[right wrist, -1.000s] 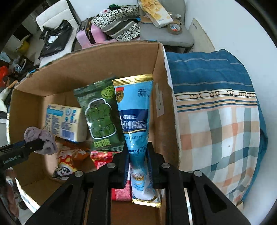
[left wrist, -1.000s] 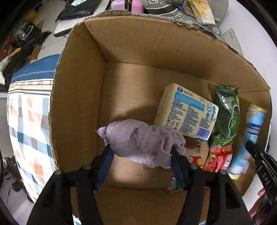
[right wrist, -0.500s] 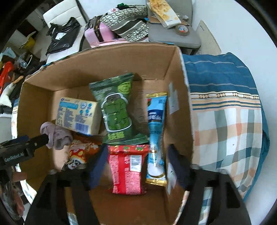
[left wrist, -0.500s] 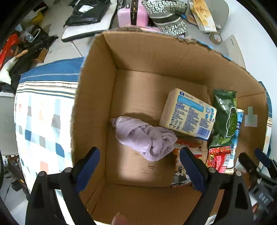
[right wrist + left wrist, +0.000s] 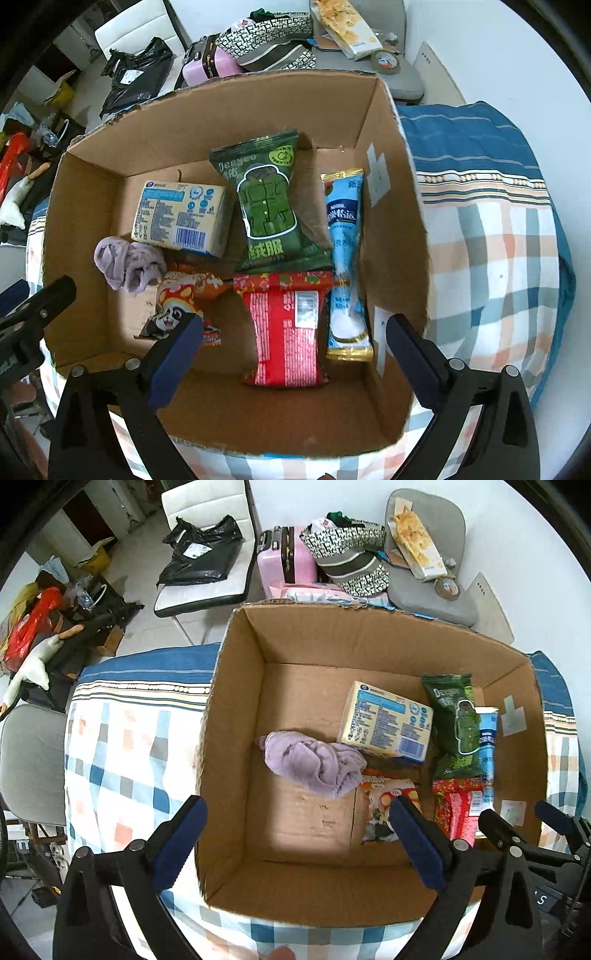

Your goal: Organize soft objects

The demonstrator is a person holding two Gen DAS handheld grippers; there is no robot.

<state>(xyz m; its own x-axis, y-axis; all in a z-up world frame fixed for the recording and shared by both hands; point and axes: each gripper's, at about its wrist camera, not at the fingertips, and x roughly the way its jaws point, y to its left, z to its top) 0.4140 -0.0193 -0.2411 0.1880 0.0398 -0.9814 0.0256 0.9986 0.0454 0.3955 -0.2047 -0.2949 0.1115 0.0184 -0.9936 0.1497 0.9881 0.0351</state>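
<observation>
An open cardboard box [image 5: 236, 716] [image 5: 388, 177] sits on a checked cloth. Inside lie a crumpled lilac cloth [image 5: 314, 762] [image 5: 125, 264], a pale yellow packet [image 5: 386, 723] [image 5: 181, 218], a green pouch [image 5: 456, 722] [image 5: 267, 206], a blue Nestle sachet [image 5: 485, 742] [image 5: 345, 258], a red packet [image 5: 458, 805] [image 5: 284, 325] and a panda snack bag [image 5: 384, 808] [image 5: 177, 306]. My left gripper [image 5: 297, 843] is open and empty above the box's near edge. My right gripper [image 5: 293, 360] is open and empty above the box's near right part.
The checked cloth [image 5: 122, 738] [image 5: 495, 258] spreads on both sides of the box. Behind the box stand a pink suitcase [image 5: 282, 559], patterned bags [image 5: 349, 559], a grey chair [image 5: 428, 590] with a snack box, and a white chair [image 5: 207, 587] with a black bag.
My left gripper let go of the lilac cloth and my right let go of the blue sachet. Both opened and pulled up and back from the box.
</observation>
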